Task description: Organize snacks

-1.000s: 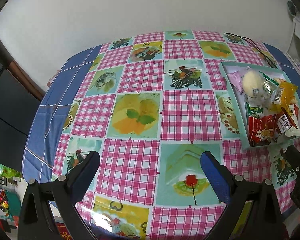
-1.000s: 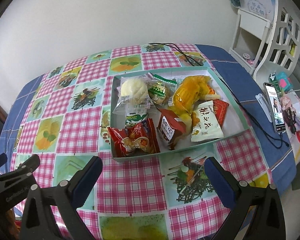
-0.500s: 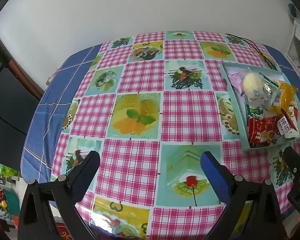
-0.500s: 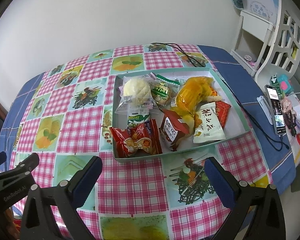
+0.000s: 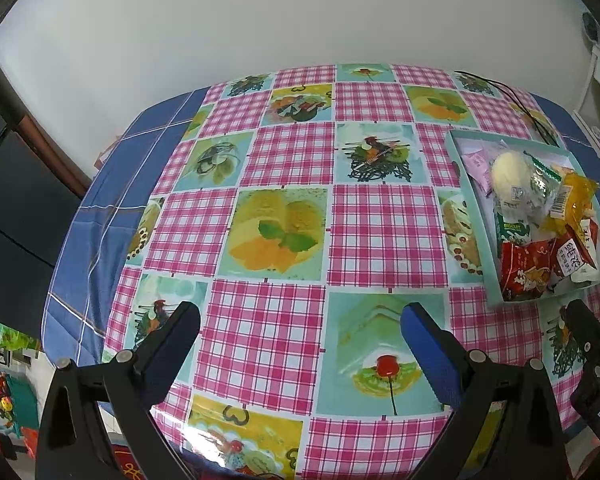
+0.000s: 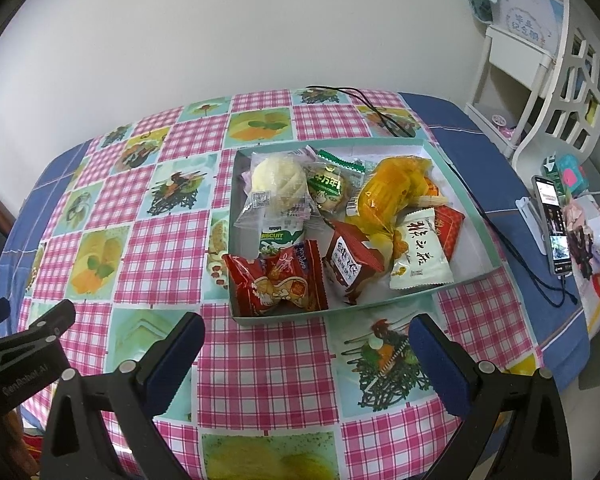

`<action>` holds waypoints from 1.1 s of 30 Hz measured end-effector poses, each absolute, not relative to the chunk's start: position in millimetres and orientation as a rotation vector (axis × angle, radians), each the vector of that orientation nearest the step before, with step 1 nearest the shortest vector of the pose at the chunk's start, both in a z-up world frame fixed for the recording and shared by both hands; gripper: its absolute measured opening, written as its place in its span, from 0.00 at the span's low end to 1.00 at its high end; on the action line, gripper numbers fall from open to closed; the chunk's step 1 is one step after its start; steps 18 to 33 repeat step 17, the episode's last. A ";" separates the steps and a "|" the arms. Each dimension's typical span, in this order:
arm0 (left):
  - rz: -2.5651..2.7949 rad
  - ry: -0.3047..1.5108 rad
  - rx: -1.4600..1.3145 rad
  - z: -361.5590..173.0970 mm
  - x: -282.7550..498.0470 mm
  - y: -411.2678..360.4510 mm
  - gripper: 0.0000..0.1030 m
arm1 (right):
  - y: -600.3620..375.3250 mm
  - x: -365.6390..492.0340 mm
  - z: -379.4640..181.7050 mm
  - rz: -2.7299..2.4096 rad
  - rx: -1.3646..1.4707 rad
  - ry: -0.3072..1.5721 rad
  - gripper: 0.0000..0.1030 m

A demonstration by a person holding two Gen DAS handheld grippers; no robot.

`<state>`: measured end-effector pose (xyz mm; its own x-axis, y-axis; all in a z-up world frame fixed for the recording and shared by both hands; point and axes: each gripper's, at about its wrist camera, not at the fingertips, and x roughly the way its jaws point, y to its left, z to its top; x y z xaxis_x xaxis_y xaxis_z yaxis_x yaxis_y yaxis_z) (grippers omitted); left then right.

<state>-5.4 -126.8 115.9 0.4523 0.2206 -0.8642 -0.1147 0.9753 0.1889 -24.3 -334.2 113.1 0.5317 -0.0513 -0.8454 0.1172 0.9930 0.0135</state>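
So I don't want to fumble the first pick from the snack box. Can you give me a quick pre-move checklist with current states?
1. Right gripper open, nothing held: ok.
2. Left gripper open, nothing held: ok.
3. Snack box in the right wrist view, flat on the tablecloth: ok.
4. Red packet at the near-left corner unobstructed: ok.
5. Black cable clear of the box: cannot tell, it runs along the right rim.

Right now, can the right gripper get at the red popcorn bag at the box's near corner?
Probably yes. The right gripper is open and empty, just short of the box. The red bag lies on top, behind only the low front wall; nothing else stands between.
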 end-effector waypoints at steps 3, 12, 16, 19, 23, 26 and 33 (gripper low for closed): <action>0.210 1.083 0.107 115.7 -4.8 -126.1 0.97 | -333.4 -24.2 113.4 -0.100 0.069 1.005 1.00; 0.209 1.073 0.105 116.6 -4.9 -126.2 0.97 | -332.9 -23.1 113.0 -0.099 0.066 1.008 1.00; 0.200 1.071 0.109 116.4 -4.7 -129.3 0.97 | -331.1 -22.3 112.8 -0.096 0.061 1.012 1.00; 0.195 1.073 0.104 116.3 -4.2 -129.6 0.97 | -330.6 -22.3 113.0 -0.096 0.060 1.012 1.00; 0.195 1.073 0.104 116.3 -4.2 -129.6 0.97 | -330.6 -22.3 113.0 -0.096 0.060 1.012 1.00; 0.195 1.073 0.104 116.3 -4.2 -129.6 0.97 | -330.6 -22.3 113.0 -0.096 0.060 1.012 1.00; 0.195 1.073 0.104 116.3 -4.2 -129.6 0.97 | -330.6 -22.3 113.0 -0.096 0.060 1.012 1.00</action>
